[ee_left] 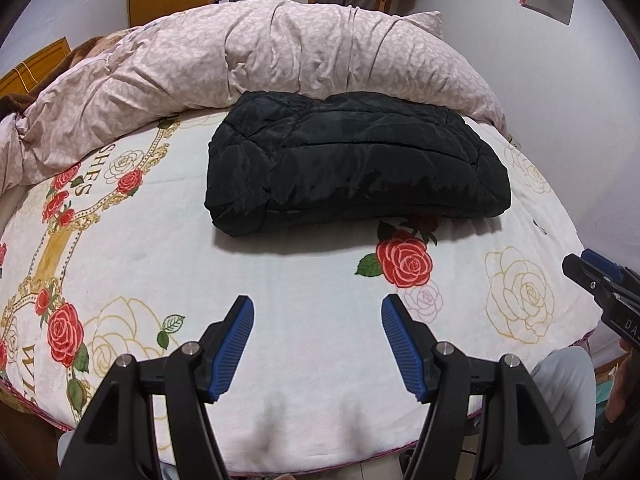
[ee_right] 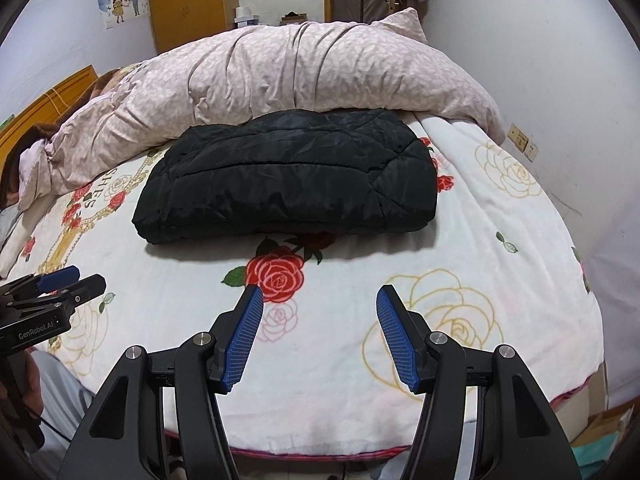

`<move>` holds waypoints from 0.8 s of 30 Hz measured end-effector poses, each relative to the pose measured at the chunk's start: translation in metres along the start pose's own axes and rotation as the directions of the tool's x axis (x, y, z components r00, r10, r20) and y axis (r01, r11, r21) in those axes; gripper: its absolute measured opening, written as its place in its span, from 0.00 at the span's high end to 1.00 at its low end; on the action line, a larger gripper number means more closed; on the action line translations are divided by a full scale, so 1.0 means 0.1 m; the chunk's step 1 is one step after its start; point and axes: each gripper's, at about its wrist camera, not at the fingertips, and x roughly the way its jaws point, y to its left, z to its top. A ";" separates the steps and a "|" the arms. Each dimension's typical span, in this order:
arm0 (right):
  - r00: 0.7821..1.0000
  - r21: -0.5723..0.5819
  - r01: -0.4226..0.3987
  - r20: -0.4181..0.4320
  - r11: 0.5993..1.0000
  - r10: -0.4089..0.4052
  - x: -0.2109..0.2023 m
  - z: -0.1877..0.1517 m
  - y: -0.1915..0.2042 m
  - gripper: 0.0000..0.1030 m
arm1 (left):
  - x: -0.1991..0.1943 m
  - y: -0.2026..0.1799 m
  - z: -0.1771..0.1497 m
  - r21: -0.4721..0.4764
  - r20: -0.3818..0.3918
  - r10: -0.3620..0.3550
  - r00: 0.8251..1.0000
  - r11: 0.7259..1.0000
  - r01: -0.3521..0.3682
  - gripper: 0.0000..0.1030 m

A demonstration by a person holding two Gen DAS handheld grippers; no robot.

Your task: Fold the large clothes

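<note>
A black quilted jacket (ee_left: 356, 164) lies folded into a thick rectangle on the rose-print blanket (ee_left: 312, 280), its far edge against the rumpled duvet. In the right wrist view the same jacket (ee_right: 288, 184) sits ahead of the jaws. My left gripper (ee_left: 318, 308) hovers open over bare blanket, well short of the jacket, nothing between its blue pads. My right gripper (ee_right: 320, 298) is likewise open and empty, above a red rose print. Each gripper shows at the edge of the other's view: the right gripper (ee_left: 600, 280), the left gripper (ee_right: 60, 280).
A bunched pink leaf-print duvet (ee_left: 260, 60) fills the far side of the bed. The bed's front edge (ee_right: 320, 452) runs just below the grippers. A white wall (ee_right: 560, 80) closes the right side, with a wooden wardrobe (ee_right: 188, 4) and a door behind. A person's grey-clad leg (ee_left: 564, 392) stands by the bed.
</note>
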 end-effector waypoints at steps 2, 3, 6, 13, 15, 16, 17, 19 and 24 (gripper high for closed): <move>1.000 0.000 0.001 -0.001 1.000 -0.001 0.00 0.00 0.00 0.42 | 0.00 -0.01 0.00 0.000 0.002 0.002 1.000 1.000 -0.002 0.34; 1.000 0.000 0.000 -0.002 1.000 0.000 0.01 0.00 0.00 0.42 | 0.00 -0.01 0.00 0.001 0.001 0.003 1.000 1.000 -0.003 0.34; 1.000 0.000 0.000 -0.004 1.000 0.000 0.02 -0.01 0.01 0.42 | 0.00 -0.01 0.01 0.001 0.001 0.004 1.000 1.000 -0.004 0.34; 1.000 0.000 0.001 -0.009 1.000 -0.001 0.04 -0.02 0.02 0.42 | 0.00 -0.02 0.01 0.004 0.002 0.008 1.000 1.000 -0.008 0.34; 1.000 0.000 0.001 -0.012 1.000 -0.001 0.06 -0.03 0.02 0.42 | 0.01 -0.02 0.01 0.007 0.002 0.010 1.000 1.000 -0.010 0.34; 1.000 0.000 0.001 -0.013 1.000 -0.001 0.06 -0.03 0.01 0.42 | 0.01 -0.02 0.01 0.007 0.002 0.011 1.000 1.000 -0.011 0.33; 1.000 -0.001 0.002 -0.014 1.000 -0.002 0.07 -0.03 0.02 0.42 | 0.01 -0.02 0.01 0.007 0.001 0.012 1.000 1.000 -0.012 0.34; 1.000 0.002 0.000 -0.017 1.000 0.000 0.07 -0.03 0.02 0.42 | 0.01 -0.02 0.01 0.007 -0.001 0.013 1.000 1.000 -0.013 0.34; 1.000 0.002 0.000 -0.018 1.000 0.000 0.08 -0.03 0.01 0.42 | 0.04 -0.01 0.01 0.008 -0.008 0.007 1.000 1.000 -0.007 0.34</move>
